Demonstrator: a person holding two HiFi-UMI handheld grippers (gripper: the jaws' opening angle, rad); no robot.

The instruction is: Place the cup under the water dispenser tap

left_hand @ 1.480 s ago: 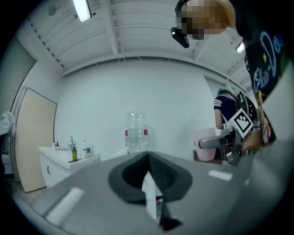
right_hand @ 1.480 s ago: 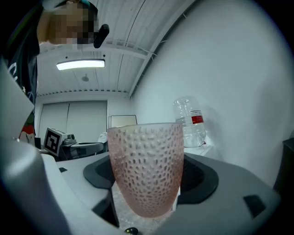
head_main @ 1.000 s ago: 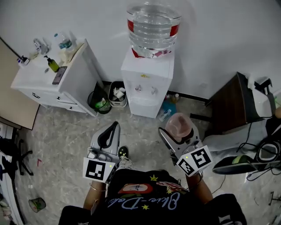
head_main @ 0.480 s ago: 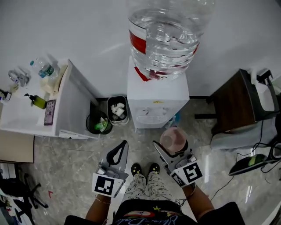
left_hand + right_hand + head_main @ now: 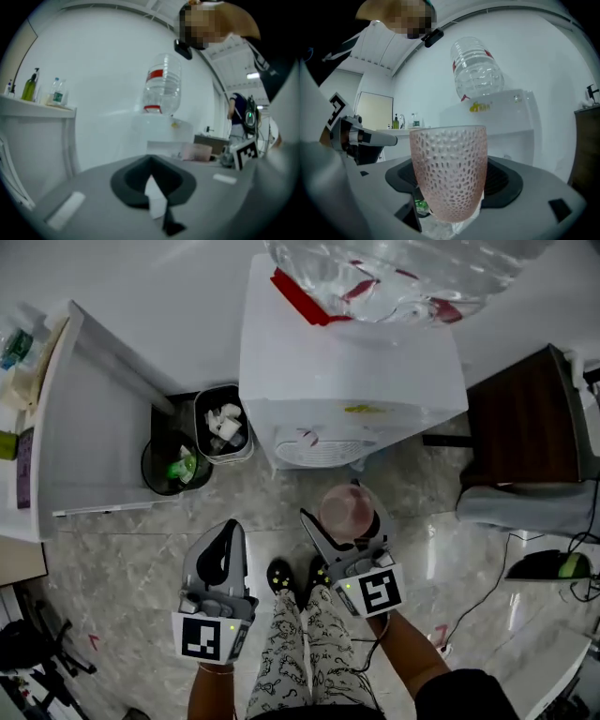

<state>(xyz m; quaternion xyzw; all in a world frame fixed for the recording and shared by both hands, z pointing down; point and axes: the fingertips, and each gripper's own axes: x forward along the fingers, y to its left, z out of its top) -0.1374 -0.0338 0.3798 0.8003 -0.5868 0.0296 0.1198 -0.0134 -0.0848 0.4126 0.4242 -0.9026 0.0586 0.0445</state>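
Note:
My right gripper (image 5: 345, 523) is shut on a pink dimpled cup (image 5: 347, 508), held upright a short way in front of the white water dispenser (image 5: 352, 381). The dispenser's tap recess (image 5: 319, 452) faces the cup; the taps themselves are hard to make out. In the right gripper view the cup (image 5: 449, 171) fills the middle, with the dispenser (image 5: 501, 117) and its clear bottle (image 5: 477, 70) behind it. My left gripper (image 5: 229, 532) hovers to the cup's left, shut with nothing in it. The left gripper view shows the dispenser (image 5: 161, 133) ahead and the cup (image 5: 201, 151) at the right.
A round black bin (image 5: 169, 465) and a grey bin (image 5: 223, 423) stand left of the dispenser, beside a white cabinet (image 5: 89, 427). A dark wooden table (image 5: 525, 418) is at the right, with cables (image 5: 553, 563) on the floor. The person's shoes (image 5: 279, 576) are below.
The person has stepped closer to the dispenser, which now looms larger. Both grippers have come forward with it; the cup stays held in the right one.

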